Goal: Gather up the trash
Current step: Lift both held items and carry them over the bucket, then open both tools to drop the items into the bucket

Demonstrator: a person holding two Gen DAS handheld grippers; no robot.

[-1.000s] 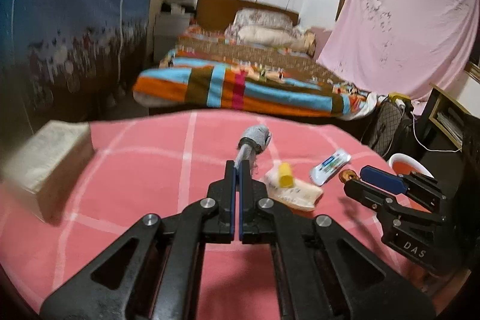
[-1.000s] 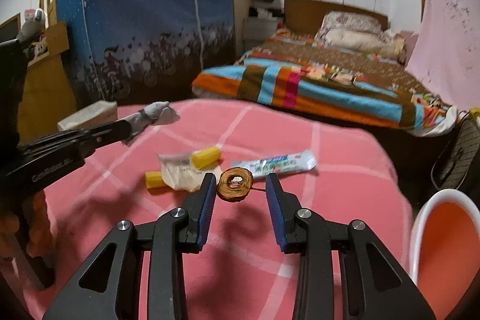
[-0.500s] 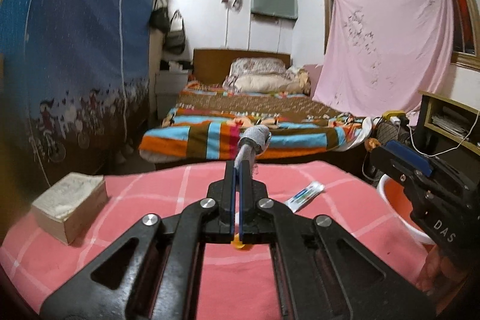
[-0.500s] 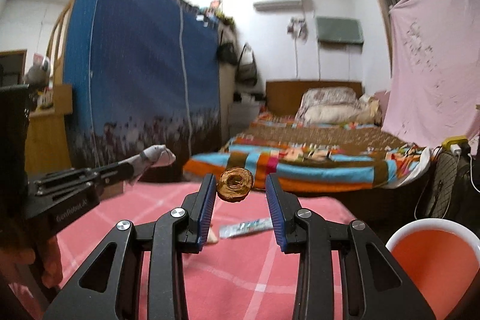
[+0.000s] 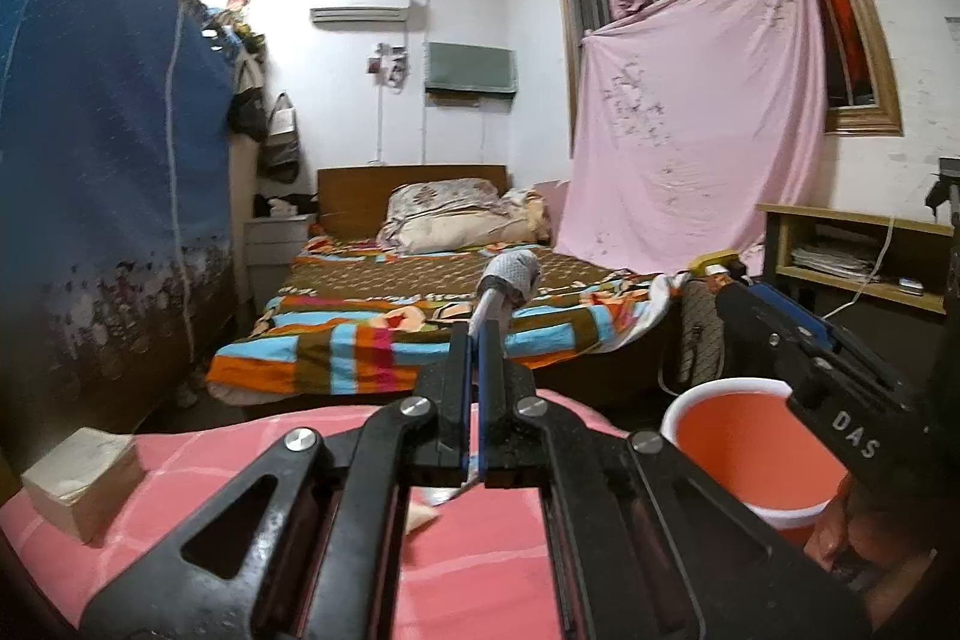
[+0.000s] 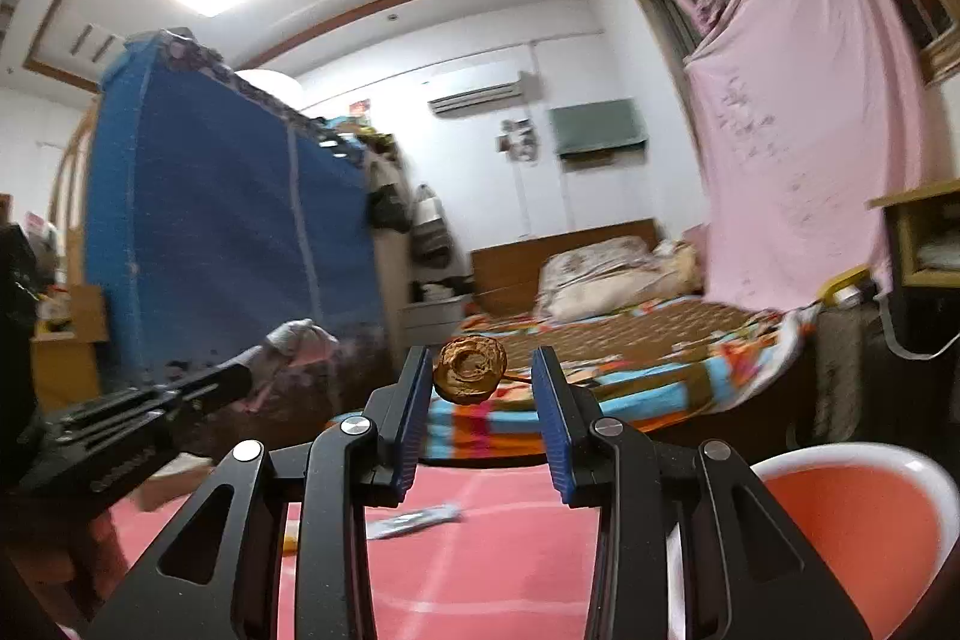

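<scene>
Left wrist — wad (image 5: 510, 280) upright, tip fwd

pink checked table (image 5: 480, 568), tissue box (image 5: 81, 478) at left, wrapper (image 6: 414, 519) lying flat

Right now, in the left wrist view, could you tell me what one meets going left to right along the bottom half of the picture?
Tissue box → left gripper holding the crumpled wrapper → orange bin → right gripper.
</scene>
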